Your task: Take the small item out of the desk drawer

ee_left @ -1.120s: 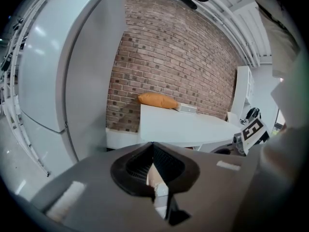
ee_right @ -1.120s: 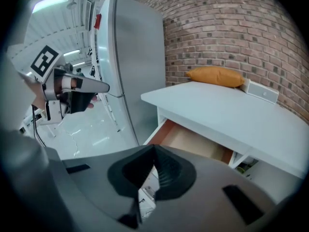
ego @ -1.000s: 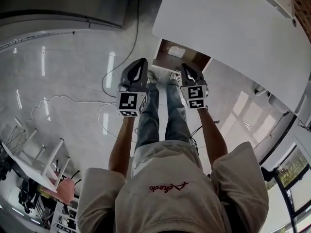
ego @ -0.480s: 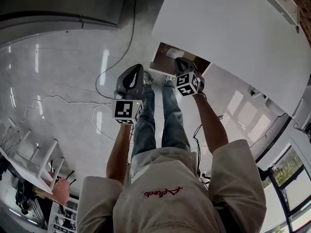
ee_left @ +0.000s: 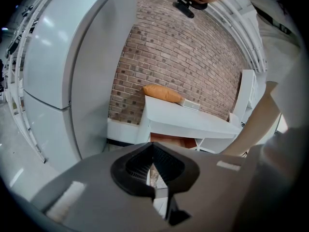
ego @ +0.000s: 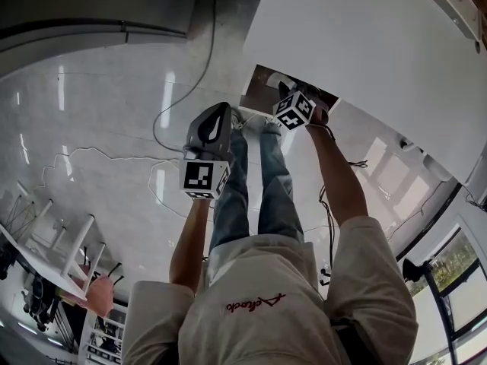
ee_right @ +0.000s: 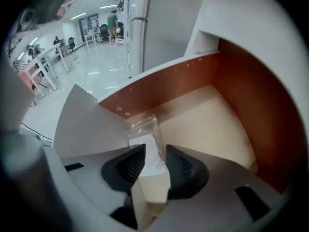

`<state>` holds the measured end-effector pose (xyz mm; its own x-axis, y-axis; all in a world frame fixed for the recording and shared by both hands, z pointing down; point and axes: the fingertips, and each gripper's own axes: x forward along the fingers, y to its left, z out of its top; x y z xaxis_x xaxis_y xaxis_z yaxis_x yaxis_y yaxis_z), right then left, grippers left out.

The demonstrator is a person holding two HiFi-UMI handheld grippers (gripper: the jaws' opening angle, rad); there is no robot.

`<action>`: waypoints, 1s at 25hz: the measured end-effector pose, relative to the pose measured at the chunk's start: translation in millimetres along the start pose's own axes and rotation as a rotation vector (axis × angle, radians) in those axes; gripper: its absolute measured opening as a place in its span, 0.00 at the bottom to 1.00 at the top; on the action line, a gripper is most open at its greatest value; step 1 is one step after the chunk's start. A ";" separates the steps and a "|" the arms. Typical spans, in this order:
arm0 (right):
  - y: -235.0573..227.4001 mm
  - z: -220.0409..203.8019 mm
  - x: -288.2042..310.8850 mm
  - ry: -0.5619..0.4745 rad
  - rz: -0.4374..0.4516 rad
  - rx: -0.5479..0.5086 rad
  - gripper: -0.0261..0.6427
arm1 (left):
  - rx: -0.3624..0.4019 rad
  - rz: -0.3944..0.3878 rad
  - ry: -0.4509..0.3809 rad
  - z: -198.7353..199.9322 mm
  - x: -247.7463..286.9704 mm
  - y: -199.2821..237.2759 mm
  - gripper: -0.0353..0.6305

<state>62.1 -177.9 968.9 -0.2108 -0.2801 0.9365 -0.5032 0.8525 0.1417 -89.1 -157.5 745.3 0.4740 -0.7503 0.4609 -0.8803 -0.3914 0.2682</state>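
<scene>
The desk drawer stands pulled out under the white desk top. My right gripper points steeply down into it. In the right gripper view the drawer has brown walls and a pale floor. A small white item in a clear plastic bag lies on that floor. My right gripper is open, its jaws having just been opening. The bag sits in the gap between the pads, and they do not press on it. My left gripper hangs outside the drawer, shut and empty.
The person's legs stand just in front of the drawer. Cables trail over the glossy floor at the left. White frames stand at the lower left. An orange cushion lies on the desk by a brick wall.
My right gripper has rolled and dropped from in front of the legs down into the drawer. My left gripper has stayed nearly where it was.
</scene>
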 end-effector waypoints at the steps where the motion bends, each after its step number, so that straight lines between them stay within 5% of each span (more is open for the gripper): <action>1: -1.7 -2.0 4.6 0.015 0.009 0.005 0.20 | 0.000 -0.001 0.004 -1.4 0.2 0.7 0.06; 12: -9.9 -22.8 35.5 0.120 0.039 -0.074 0.20 | -0.007 0.004 0.038 -17.6 2.4 13.8 0.07; 25: -1.4 -22.8 35.3 0.107 0.057 -0.065 0.06 | 0.002 -0.004 0.037 -17.8 4.3 14.7 0.07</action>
<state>74.4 -178.9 1009.1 -0.1450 -0.1842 0.9721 -0.4367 0.8935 0.1042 -99.7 -156.9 766.3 0.4777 -0.7284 0.4911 -0.8785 -0.3950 0.2687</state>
